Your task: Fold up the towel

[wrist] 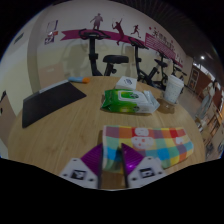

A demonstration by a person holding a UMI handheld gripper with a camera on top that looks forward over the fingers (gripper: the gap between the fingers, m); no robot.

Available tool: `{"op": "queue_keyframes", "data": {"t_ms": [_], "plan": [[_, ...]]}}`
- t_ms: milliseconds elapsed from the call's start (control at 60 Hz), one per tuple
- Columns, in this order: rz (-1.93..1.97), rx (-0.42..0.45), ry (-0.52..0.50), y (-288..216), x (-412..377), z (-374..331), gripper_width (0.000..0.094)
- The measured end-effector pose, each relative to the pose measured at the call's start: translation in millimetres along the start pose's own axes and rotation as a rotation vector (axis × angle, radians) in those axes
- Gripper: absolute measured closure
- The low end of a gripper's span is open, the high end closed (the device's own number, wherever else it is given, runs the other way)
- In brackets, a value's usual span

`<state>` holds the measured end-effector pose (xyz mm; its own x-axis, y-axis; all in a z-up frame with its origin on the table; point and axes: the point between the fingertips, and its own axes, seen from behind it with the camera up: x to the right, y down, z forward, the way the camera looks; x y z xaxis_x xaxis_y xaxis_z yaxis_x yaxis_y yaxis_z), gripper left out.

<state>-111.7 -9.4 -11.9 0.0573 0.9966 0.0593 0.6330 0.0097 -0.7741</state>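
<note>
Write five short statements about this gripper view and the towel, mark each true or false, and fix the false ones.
1. The checked towel lies on the wooden table. True.
2. The gripper is open. False: its fingers are shut on the towel's near edge.
3. A pack of wet wipes lies beyond the towel. True.
4. The black mat lies on top of the towel. False: it lies apart, on the far side of the table.
5. The towel is plain white. False: it is checked in several colours.
</note>
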Motion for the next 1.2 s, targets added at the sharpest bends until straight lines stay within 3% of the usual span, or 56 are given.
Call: {"op": "queue_keyframes", "data": {"t_ms": [67,100,250,433,617,817,1050,1083,1133,1200], "plan": [[-0.023,-0.013,0.07,1.5,14.1,2.3,0.0884],[-0.011,-0.027,0.07,0.6,11.4,1.2,0.0898],[0.101,-0.068,-0.024,-10.1,-12.7,-20.9,0.0907],[0.199,0.007,-0.102,-62.6,5.3,-69.4,0.0907],[0.233,0.046,-0.038,-78.6,90.0,-80.6,0.0908],[0.198,0.013,0.046,-50.2,166.1,-52.3,0.0906],[0.121,-0.038,0.077,-7.2,192.6,-20.4,0.0905],[0.119,-0.038,0.074,-5.2,192.8,-19.3,0.0882],[0.114,-0.037,0.07,-4.9,193.3,-20.0,0.0776],[0.114,-0.036,0.08,-8.7,197.6,-28.1,0.0357]]}}
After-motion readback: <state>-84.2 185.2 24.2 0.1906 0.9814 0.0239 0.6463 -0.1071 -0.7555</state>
